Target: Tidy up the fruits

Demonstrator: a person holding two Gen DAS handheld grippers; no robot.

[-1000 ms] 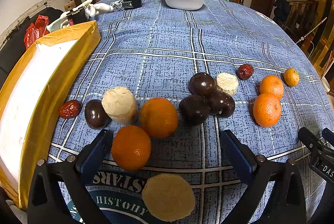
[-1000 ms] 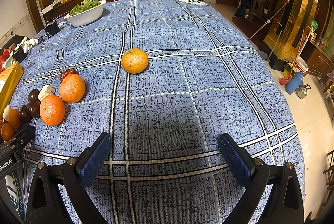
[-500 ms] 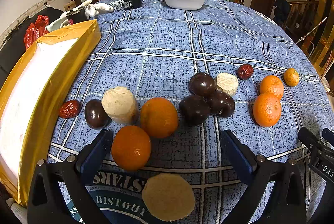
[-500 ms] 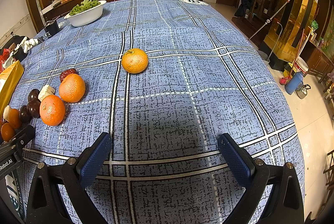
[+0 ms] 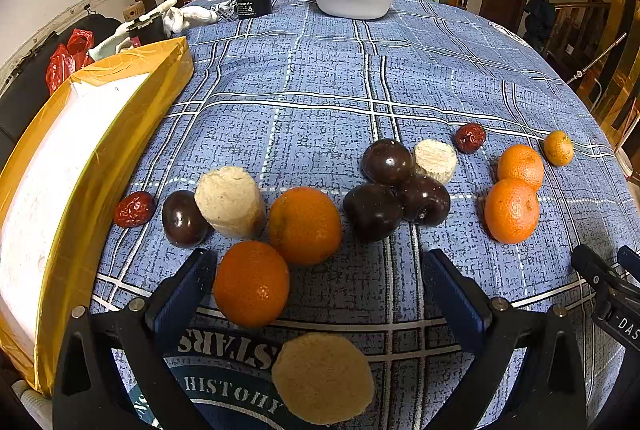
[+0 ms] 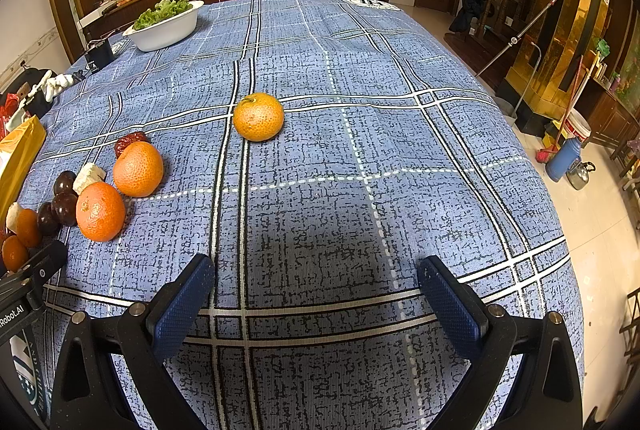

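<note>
Left claw [image 5: 316,288] spread wide, empty, low over the cloth [image 5: 320,69]; orange [image 5: 251,284] just inside its left finger, tan slice [image 5: 322,378] between the fingers, plums [image 5: 374,211] just ahead

Right claw [image 6: 314,296] spread too, empty; mandarin [image 6: 258,116] well ahead, slightly left

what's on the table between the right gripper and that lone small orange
Nothing: only bare blue cloth lies between the right gripper and the small orange, shown in the right wrist view.
</note>
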